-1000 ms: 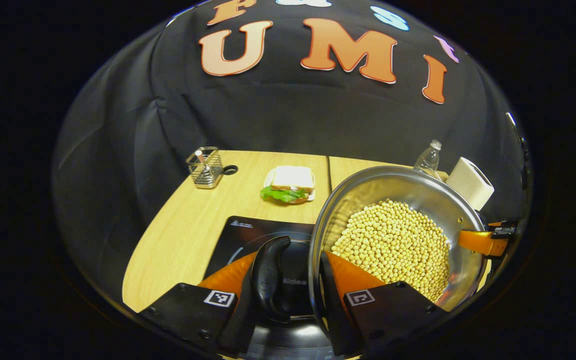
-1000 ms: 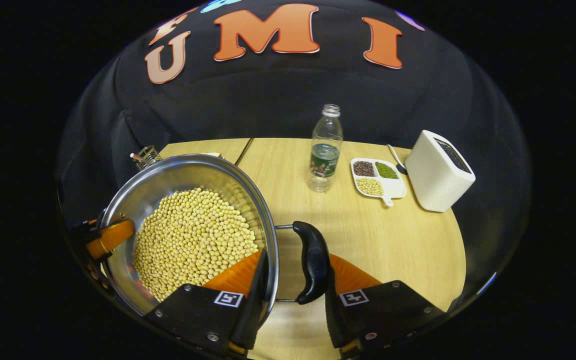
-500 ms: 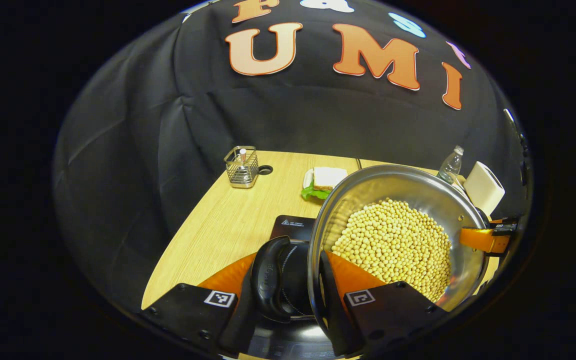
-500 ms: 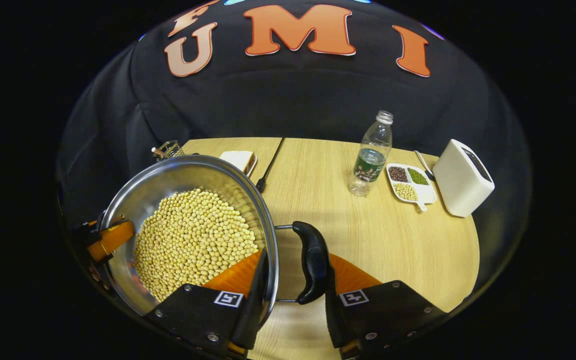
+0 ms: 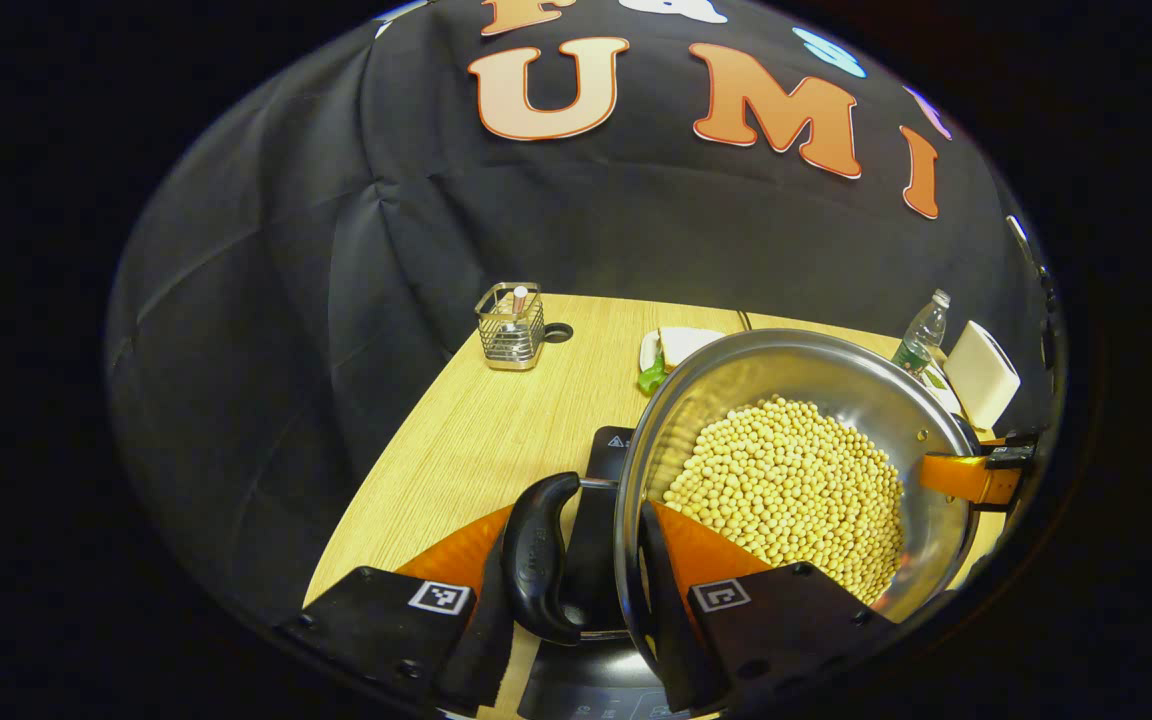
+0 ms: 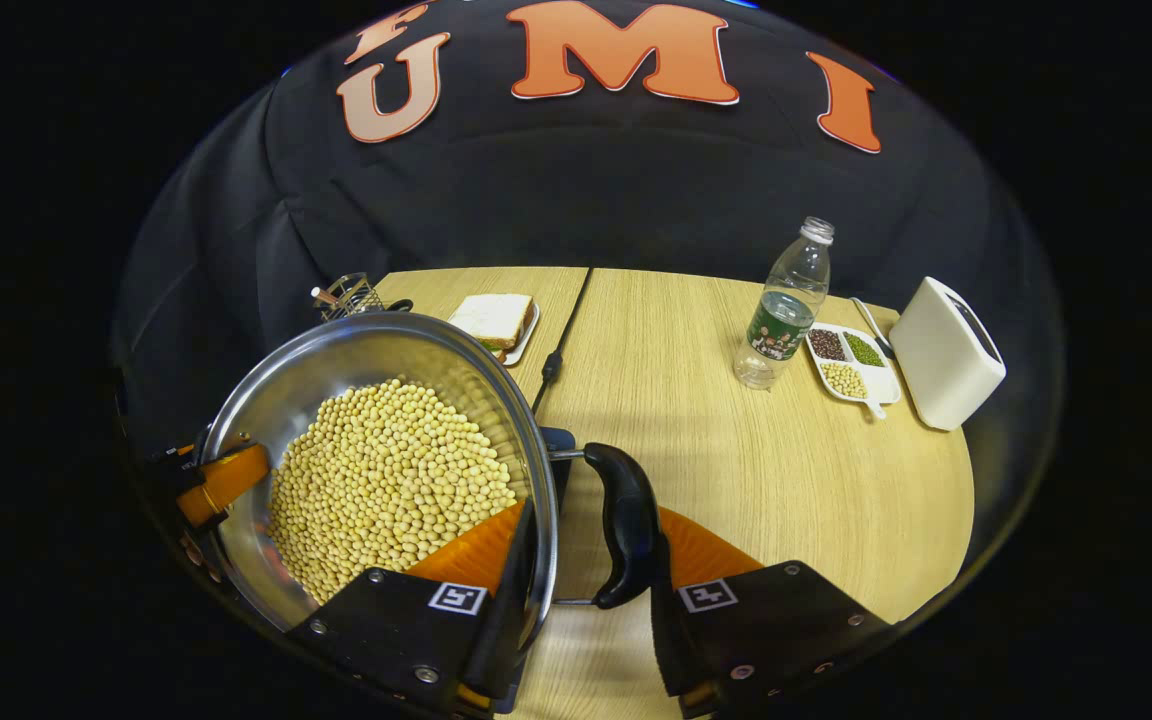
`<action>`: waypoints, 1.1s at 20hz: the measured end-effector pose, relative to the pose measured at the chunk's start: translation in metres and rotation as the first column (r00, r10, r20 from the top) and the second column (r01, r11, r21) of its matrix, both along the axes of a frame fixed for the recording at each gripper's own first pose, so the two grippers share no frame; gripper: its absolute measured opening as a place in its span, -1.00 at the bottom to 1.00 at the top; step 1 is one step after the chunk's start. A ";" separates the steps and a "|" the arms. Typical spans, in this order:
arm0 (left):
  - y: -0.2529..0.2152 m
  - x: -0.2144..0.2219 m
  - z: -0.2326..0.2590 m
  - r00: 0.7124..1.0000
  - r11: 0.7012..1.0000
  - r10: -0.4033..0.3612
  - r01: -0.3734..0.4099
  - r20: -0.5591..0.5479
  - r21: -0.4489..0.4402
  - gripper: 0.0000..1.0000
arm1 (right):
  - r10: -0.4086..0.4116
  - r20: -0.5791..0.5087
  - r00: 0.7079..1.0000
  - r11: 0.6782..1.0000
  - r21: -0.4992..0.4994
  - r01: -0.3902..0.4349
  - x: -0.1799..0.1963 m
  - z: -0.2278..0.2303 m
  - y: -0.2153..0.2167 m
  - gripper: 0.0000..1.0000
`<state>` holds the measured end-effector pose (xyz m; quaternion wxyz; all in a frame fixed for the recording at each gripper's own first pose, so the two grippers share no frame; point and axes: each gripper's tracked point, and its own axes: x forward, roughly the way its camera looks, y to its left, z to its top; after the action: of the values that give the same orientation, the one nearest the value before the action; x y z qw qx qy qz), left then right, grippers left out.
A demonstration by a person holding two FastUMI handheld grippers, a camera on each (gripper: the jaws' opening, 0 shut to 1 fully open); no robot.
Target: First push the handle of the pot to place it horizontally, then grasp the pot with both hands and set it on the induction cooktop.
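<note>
Left gripper (image 5: 576,590): narrowed across the pot's near wall; one finger lies inside against the rim, the other outside behind the black side handle (image 5: 539,555). Its tip also shows at the pot's far side in the right gripper view.
Right gripper (image 6: 586,590): narrowed across the opposite wall the same way, one finger inside the rim, the other outside against the second black handle (image 6: 624,525). Its tip (image 5: 976,478) shows at the far rim in the left gripper view.
Table (image 6: 736,470): light wood, with a dark seam running back toward the wall.
Pot (image 5: 806,370): stainless steel, held between both grippers, over the induction cooktop; whether it touches the cooktop cannot be told.
Soybeans (image 5: 786,500): pale yellow, heaped across the pot's bottom.
Induction cooktop (image 5: 596,510): black glass, showing under the pot's left edge and beneath the left handle; a corner also shows beside the pot in the right gripper view.
White box (image 6: 946,350): upright at the table's far right.
Water bottle (image 6: 786,305): clear, uncapped, just left of the divided dish.
Sandwich (image 6: 494,318): on a plate behind the pot.
Divided dish (image 6: 851,362): three compartments of beans, between bottle and box.
Wire basket (image 5: 511,325): far left table edge.
</note>
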<state>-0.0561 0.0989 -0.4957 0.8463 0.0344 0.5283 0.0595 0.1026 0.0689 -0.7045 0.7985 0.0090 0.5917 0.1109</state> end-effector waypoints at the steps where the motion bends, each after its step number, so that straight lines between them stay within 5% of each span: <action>1: 0.003 -0.002 -0.003 1.000 1.000 0.005 -0.005 -0.002 0.001 0.32 | 0.006 -0.002 1.000 1.000 0.001 -0.006 0.005 -0.004 0.000 0.02; 10: 0.024 -0.008 -0.027 0.999 1.000 0.027 -0.027 -0.022 -0.009 0.27 | 0.023 -0.025 0.999 1.000 -0.006 -0.023 0.038 -0.010 0.003 0.10; 12: 0.026 -0.009 -0.032 0.999 0.999 0.031 -0.031 -0.031 -0.014 0.39 | 0.025 -0.035 0.999 1.000 -0.011 -0.025 0.049 -0.008 0.011 0.01; 15: 0.027 -0.003 -0.038 0.998 0.999 0.034 -0.035 -0.046 -0.015 0.27 | 0.029 -0.050 0.998 0.999 -0.020 -0.030 0.062 -0.017 0.027 0.10; 19: 0.032 0.009 -0.034 0.997 0.999 0.042 -0.043 -0.060 -0.013 0.39 | 0.028 -0.070 0.997 0.999 -0.018 -0.029 0.067 -0.043 0.033 0.10; 22: 0.032 0.005 -0.036 0.997 0.999 0.043 -0.045 -0.064 -0.026 0.25 | 0.031 -0.058 0.998 0.999 -0.027 -0.033 0.062 -0.047 0.035 0.10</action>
<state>-0.0513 0.1305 -0.5320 0.8280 0.0129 0.5562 0.0696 0.1643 0.1037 -0.7510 0.7793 -0.0084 0.6159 0.1151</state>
